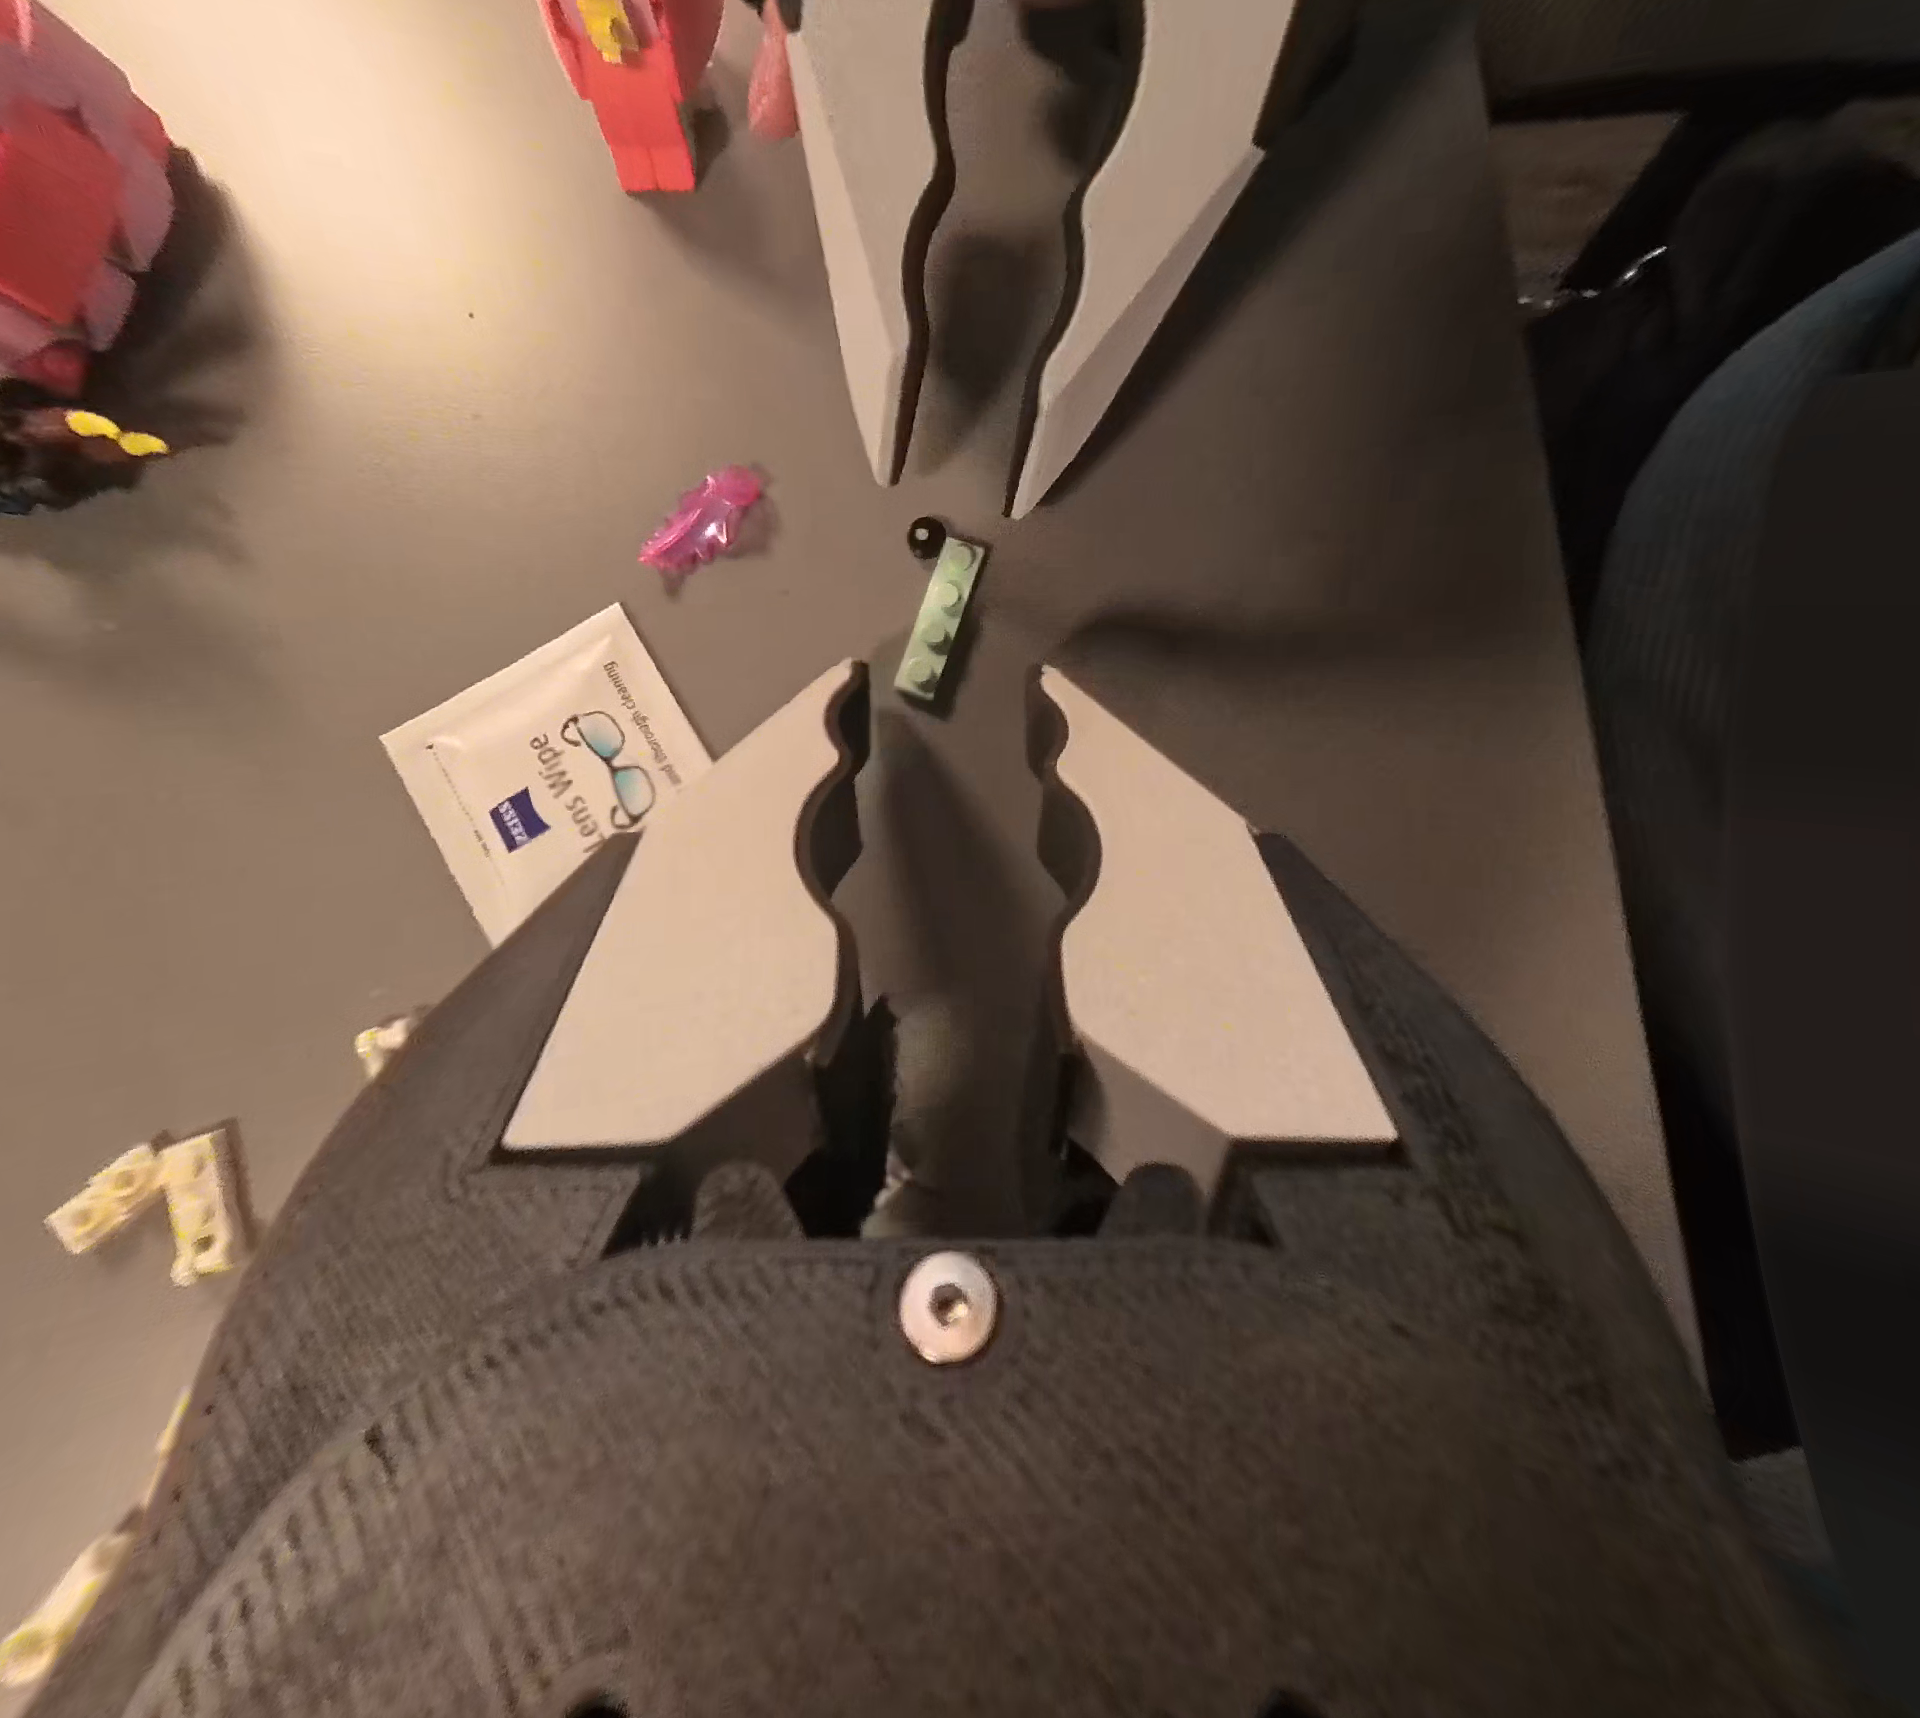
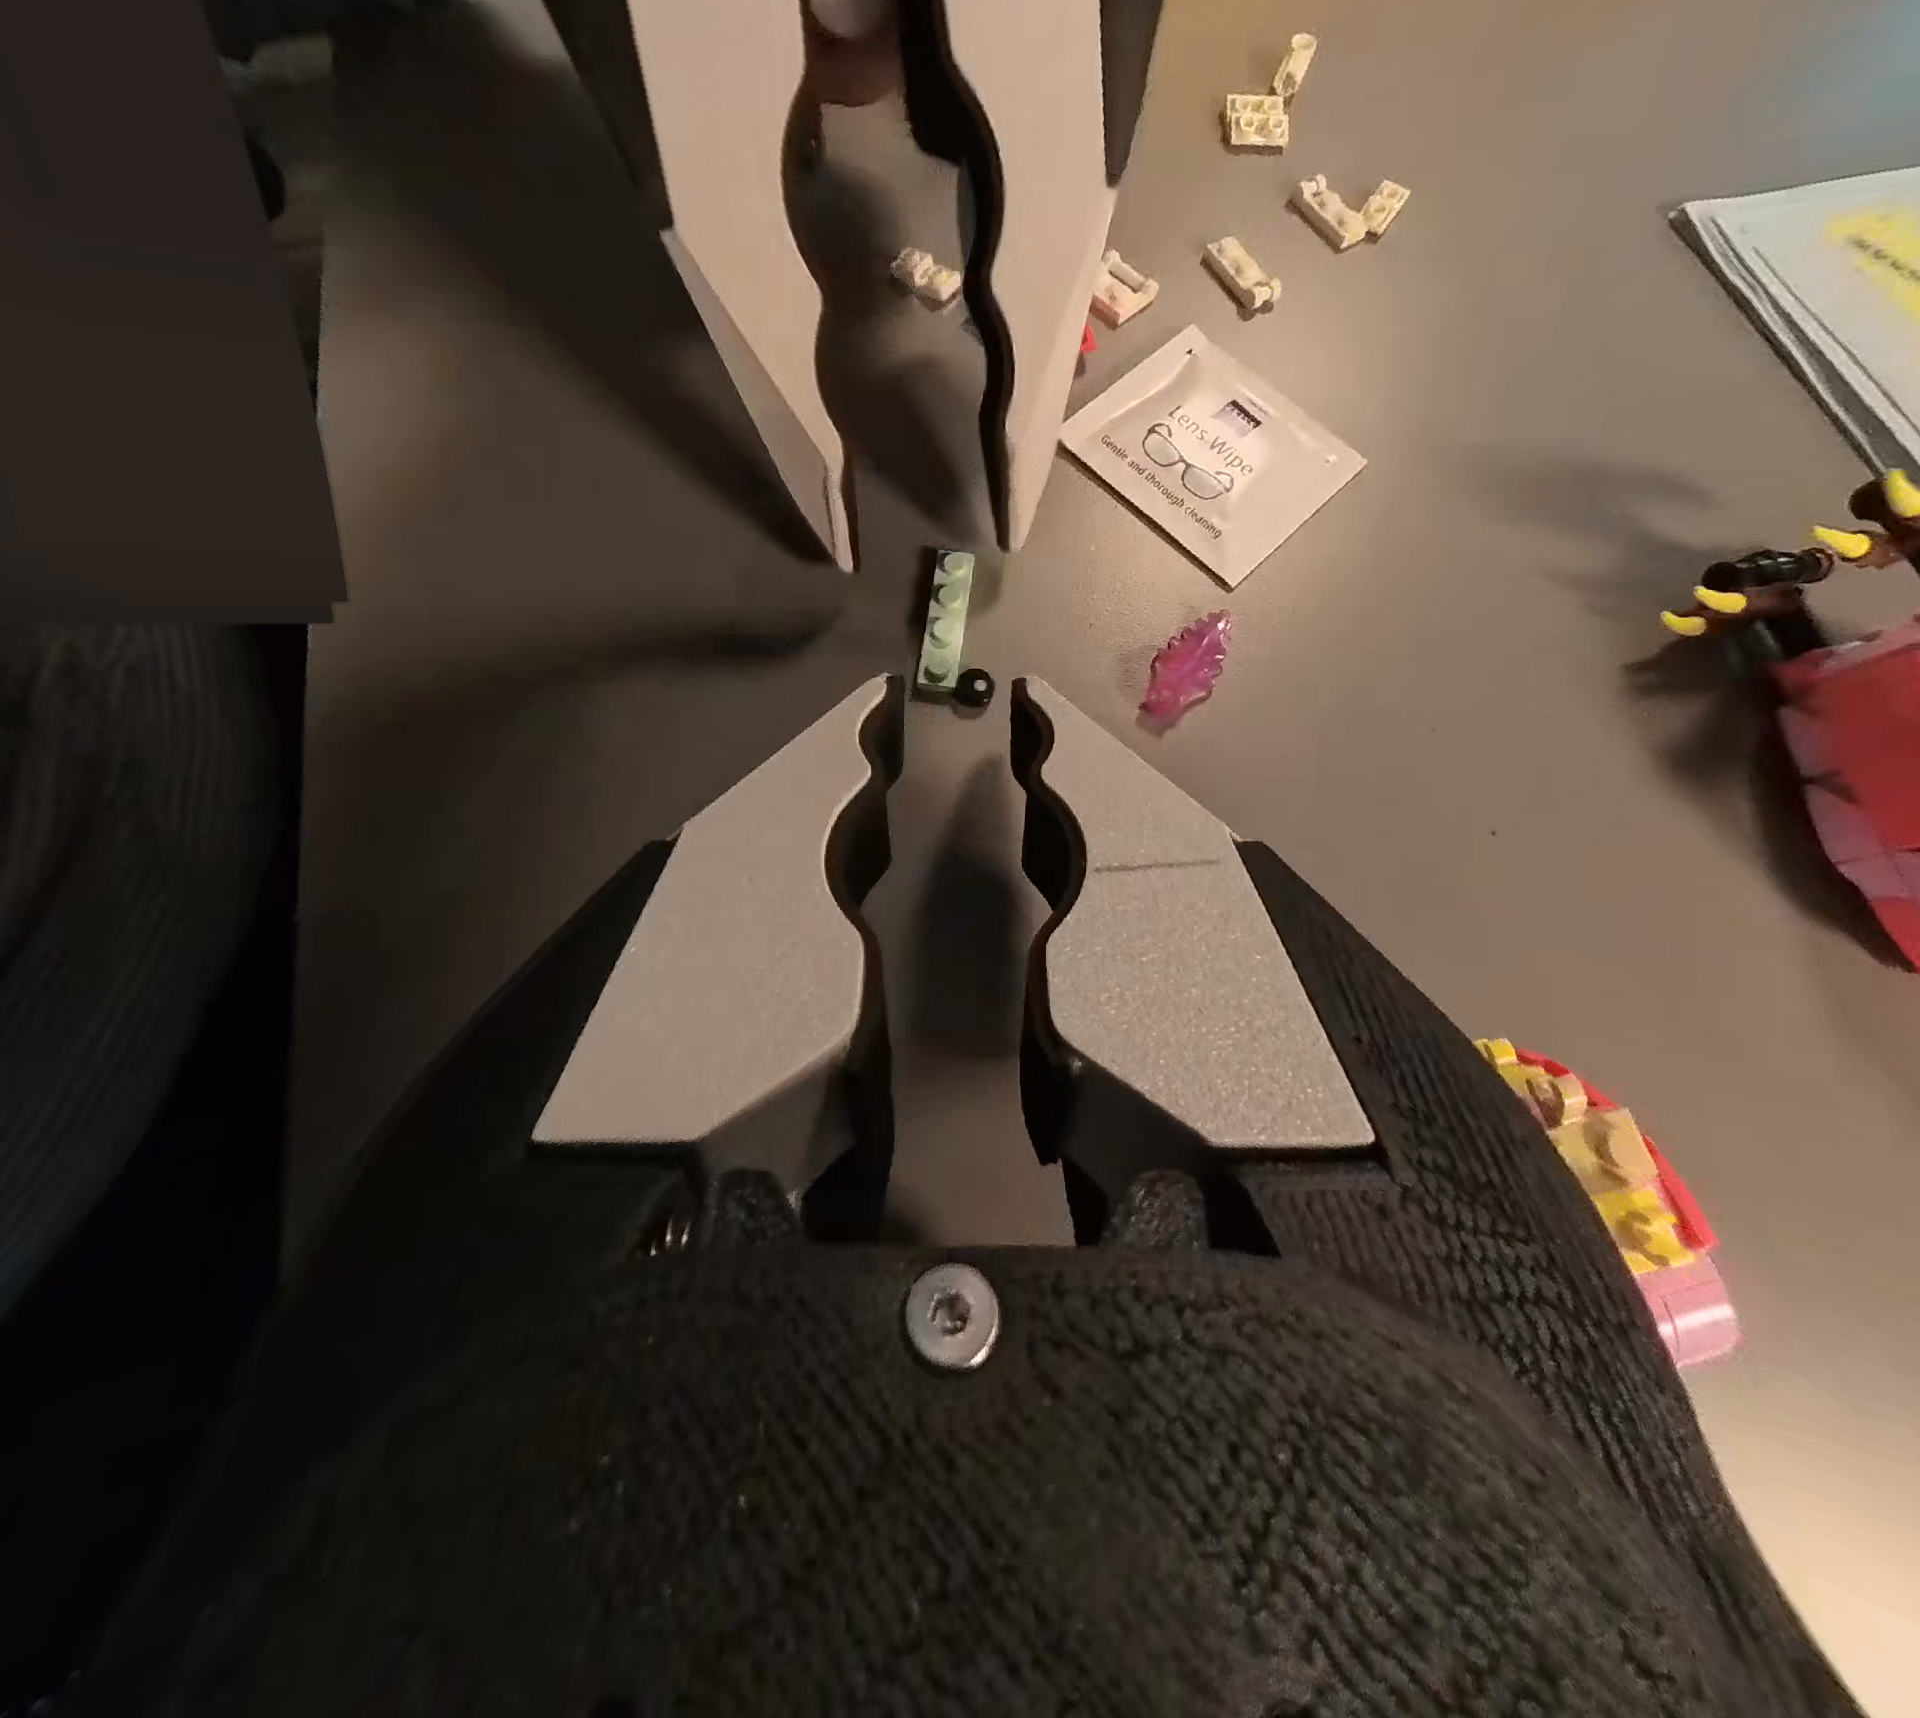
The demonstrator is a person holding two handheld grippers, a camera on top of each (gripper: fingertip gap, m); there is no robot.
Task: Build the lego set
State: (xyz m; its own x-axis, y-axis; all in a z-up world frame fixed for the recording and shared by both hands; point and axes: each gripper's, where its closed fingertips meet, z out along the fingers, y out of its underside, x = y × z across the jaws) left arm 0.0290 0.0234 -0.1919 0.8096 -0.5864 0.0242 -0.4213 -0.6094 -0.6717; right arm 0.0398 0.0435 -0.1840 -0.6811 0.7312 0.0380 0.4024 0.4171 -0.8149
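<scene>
Both grippers, left (image 1: 951, 671) and right (image 2: 951, 692), gape, bare, around a pale-green four-stud plate (image 1: 940, 629) touching a black bead (image 1: 923, 538); a printed white sachet (image 1: 540, 764) lies beside them.

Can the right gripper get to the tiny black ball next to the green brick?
Probably yes. The right gripper is open and empty, and the black ball lies right at its fingertips, nothing over it. The green brick touching it may get nudged.

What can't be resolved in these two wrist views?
- Red and pink brick build, left wrist view: cut off by the left edge and blurred.
- Paper stack, right wrist view: cut off by the right edge.
- White sachet, left wrist view: one corner hidden under the left gripper.
- Whether the black round piece touches the green plate: too small to tell.
</scene>
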